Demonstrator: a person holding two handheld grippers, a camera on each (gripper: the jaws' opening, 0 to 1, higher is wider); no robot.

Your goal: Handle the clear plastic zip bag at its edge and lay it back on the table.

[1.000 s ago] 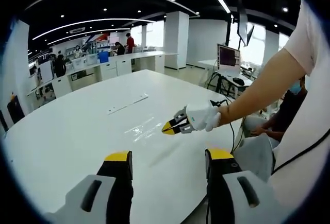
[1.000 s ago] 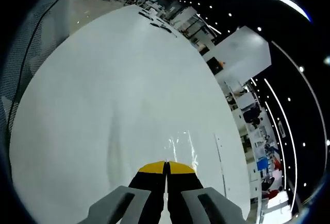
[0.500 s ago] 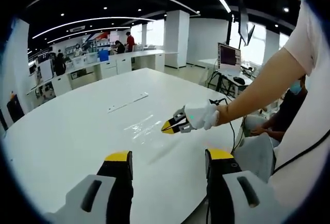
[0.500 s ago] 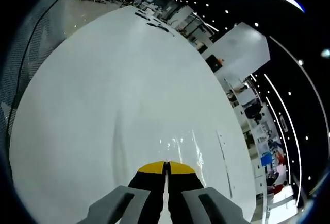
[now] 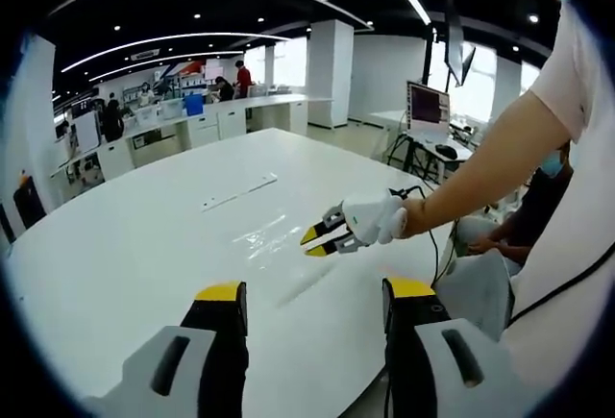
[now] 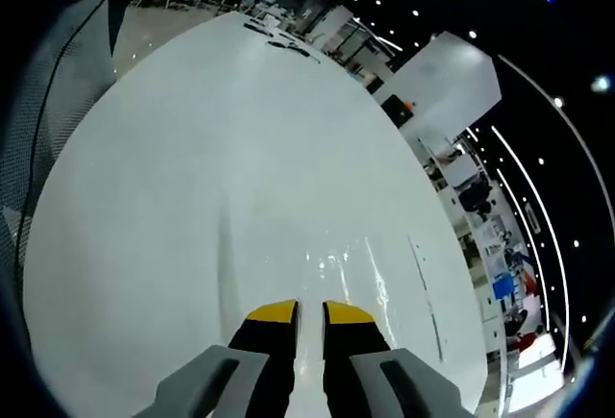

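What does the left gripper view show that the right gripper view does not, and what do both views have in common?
The left gripper view gives a side look at the right gripper, its jaws parted just above the table, with the gloved hand that holds it, a monitor behind, and the open left gripper. The right gripper view gives a look along the right gripper's own parted jaws and a row of dark items at the far edge. Both share the white table, the clear zip bag lying flat on it, and a thin white strip beyond.

A person's white-gloved hand (image 5: pixel 377 218) is holding the yellow-tipped right gripper (image 5: pixel 317 242), jaws parted, over the clear plastic zip bag (image 5: pixel 264 237). The bag is lying flat on the white oval table (image 5: pixel 115 255), beyond the left gripper (image 5: pixel 315 295) with its jaws standing apart.
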